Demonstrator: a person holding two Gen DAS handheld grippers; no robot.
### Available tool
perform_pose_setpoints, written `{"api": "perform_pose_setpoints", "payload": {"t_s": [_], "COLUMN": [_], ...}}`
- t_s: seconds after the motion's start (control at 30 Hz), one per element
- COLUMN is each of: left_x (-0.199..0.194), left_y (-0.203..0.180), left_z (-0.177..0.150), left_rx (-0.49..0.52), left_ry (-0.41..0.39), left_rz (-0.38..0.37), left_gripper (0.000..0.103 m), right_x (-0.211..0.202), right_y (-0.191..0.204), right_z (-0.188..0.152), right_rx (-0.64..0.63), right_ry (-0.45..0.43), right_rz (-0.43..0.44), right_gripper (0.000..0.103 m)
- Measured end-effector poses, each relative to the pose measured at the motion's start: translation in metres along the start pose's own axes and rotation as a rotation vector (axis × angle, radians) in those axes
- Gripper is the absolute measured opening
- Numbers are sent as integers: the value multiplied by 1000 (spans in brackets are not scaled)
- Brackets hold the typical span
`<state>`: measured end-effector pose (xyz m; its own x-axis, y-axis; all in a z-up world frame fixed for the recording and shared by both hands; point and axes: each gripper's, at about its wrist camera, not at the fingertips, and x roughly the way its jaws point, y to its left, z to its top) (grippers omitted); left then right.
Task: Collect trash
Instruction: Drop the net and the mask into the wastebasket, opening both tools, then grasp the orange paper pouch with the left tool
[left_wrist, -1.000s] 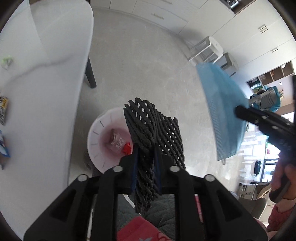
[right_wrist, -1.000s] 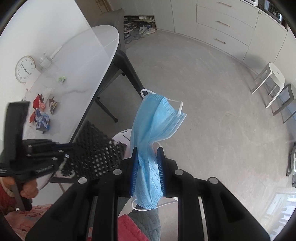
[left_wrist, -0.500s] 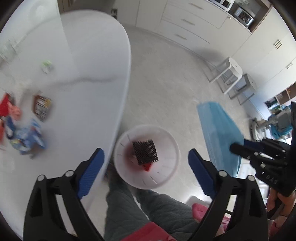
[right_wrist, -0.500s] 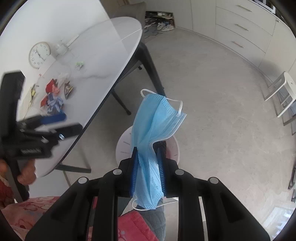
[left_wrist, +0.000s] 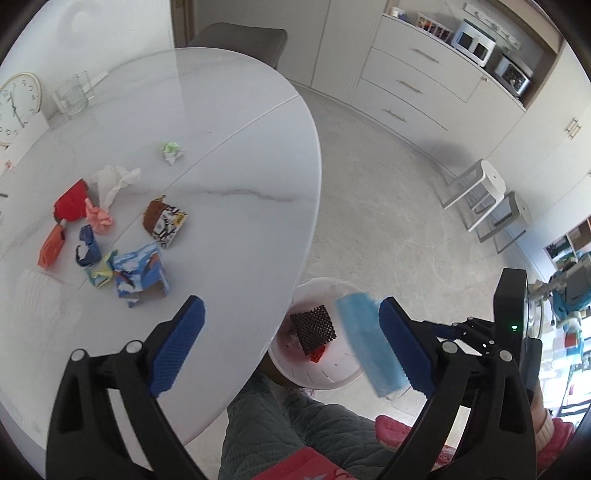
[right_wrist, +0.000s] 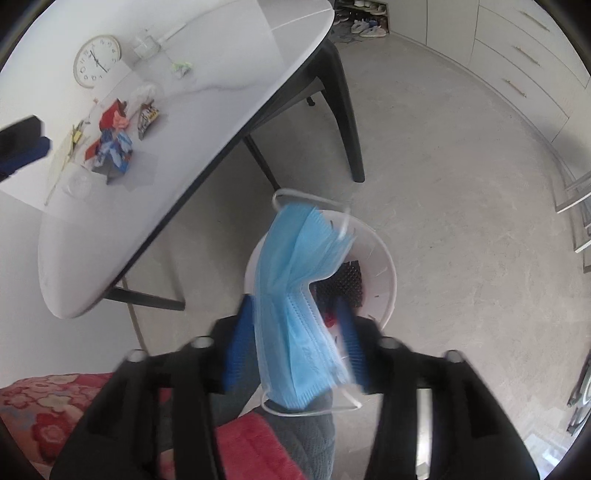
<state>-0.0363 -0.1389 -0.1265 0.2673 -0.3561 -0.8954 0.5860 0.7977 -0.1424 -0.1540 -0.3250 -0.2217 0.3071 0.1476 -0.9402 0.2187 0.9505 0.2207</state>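
As it hung at lower centre, the blue face mask (right_wrist: 295, 295) looked light and limp, best pinched mid-fold; the right gripper (right_wrist: 295, 339) stood parted around it, above the white bin (right_wrist: 388, 273); the left gripper (left_wrist: 291, 345) gaped empty.

masks: 1 (right_wrist: 295, 295) | bins: 1 (right_wrist: 388, 273) | clocks: 1 (left_wrist: 16, 107) | stools: 2 (left_wrist: 480, 184)

Both grippers are black with blue bumpy pads (left_wrist: 177, 347) and round silver screws (left_wrist: 448, 346). The person wears grey-green quilted trousers (left_wrist: 295, 435), just beside a red flowery top (right_wrist: 55, 402).
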Motion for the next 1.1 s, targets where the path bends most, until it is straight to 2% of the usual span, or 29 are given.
{"api": "perform_pose_setpoints", "payload": {"t_s": [0.1,0.13,0.23,0.4,0.53,0.83,1.1], "left_x": [-8,-11,-20,-30,-32,-43,-60], "left_y": [8,11,22,37,45,57,105], "left_z": [-5,-6,-12,-21,-22,-21,-32], "left_rx": [-26,-34,-76,-124,-158,-198,-306], "left_ry": [-12,-16,-32,-47,-55,-76,-86], "left_rz": [25,31,48,65,74,130,188], "left_gripper": [91,91,91,91,91,91,95], "right_x": [-8,-14,-41,-75,-83,-78,-71], "right_y": [1,1,0,-4,-1,12,45], "right_z": [4,7,15,28,40,56,81], "right_rx": [-15,-19,-21,-11,-16,-50,-105], "right_ry": [-22,-39,-112,-182,-204,-205,-203], "right_rz": [-37,-55,-116,-143,-148,-117,-84], "right_gripper": [80,87,99,100,100,100,100]}}
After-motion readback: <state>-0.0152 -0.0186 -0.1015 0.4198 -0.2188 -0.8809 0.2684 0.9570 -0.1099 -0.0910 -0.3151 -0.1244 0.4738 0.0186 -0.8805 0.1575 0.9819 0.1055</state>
